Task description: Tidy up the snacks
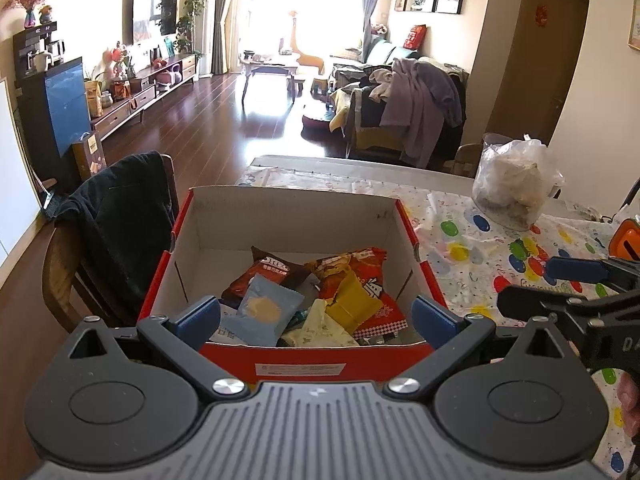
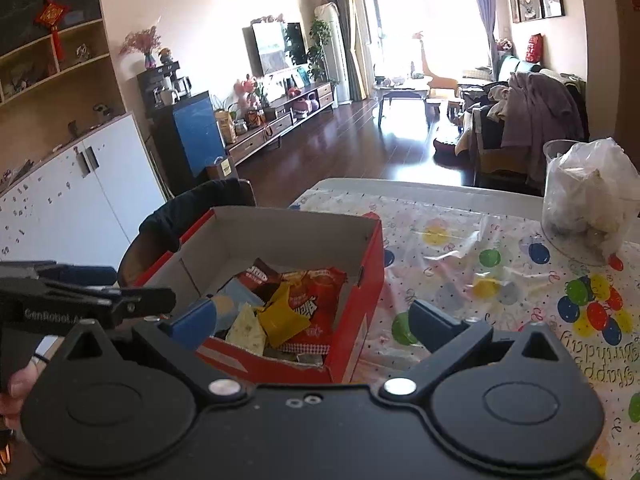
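Note:
A red cardboard box [image 1: 320, 364] with white inner walls sits on the table and holds several snack packets: a brown Oreo pack [image 1: 266, 274], a light blue packet [image 1: 262, 308], a yellow packet [image 1: 354, 302], a red chip bag [image 1: 352, 266]. My left gripper [image 1: 316, 318] is open just in front of the box's near wall, with nothing between its fingers. The right gripper [image 2: 320, 322] is open too, hovering at the box's [image 2: 360, 280] near right corner over the snacks [image 2: 304, 300]. Each gripper shows at the edge of the other's view.
A balloon-print tablecloth [image 1: 480, 240] covers the table. A clear plastic bag [image 1: 516, 184] of pale stuff stands at the far right. A wooden chair draped with dark clothing [image 1: 120, 224] stands left of the box. A living room lies beyond.

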Tool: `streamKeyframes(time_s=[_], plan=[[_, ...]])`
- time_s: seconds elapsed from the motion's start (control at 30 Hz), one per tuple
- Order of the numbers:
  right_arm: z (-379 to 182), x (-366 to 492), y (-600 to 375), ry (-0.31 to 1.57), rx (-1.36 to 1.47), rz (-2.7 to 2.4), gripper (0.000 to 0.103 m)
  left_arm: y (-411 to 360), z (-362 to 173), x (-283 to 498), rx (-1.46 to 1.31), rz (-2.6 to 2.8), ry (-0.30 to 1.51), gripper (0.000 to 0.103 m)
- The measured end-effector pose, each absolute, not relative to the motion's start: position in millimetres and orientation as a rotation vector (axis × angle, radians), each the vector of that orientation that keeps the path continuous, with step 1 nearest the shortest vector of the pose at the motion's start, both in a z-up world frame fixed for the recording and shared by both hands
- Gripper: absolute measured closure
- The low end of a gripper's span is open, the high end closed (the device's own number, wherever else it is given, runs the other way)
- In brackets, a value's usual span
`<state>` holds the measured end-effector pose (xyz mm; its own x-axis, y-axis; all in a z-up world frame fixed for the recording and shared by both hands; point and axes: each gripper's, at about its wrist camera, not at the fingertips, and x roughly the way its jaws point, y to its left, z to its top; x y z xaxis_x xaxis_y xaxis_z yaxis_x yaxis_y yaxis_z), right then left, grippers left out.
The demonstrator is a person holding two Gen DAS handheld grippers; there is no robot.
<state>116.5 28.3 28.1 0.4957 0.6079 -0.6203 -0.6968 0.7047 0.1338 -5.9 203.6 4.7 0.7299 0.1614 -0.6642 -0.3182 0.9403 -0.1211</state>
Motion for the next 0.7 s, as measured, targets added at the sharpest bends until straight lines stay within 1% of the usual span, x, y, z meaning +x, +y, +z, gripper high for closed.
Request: streamKeyframes(time_s=[0.43, 0.7], plan=[[28, 119, 32, 0.661, -0.145, 0.776, 0.000, 200, 16, -14, -0.252, 0.259, 0.671, 0.000], [26, 118, 33, 0.665, -0.148, 0.778, 0.000, 200, 14, -15, -0.265, 0.262, 0.677, 0.000]])
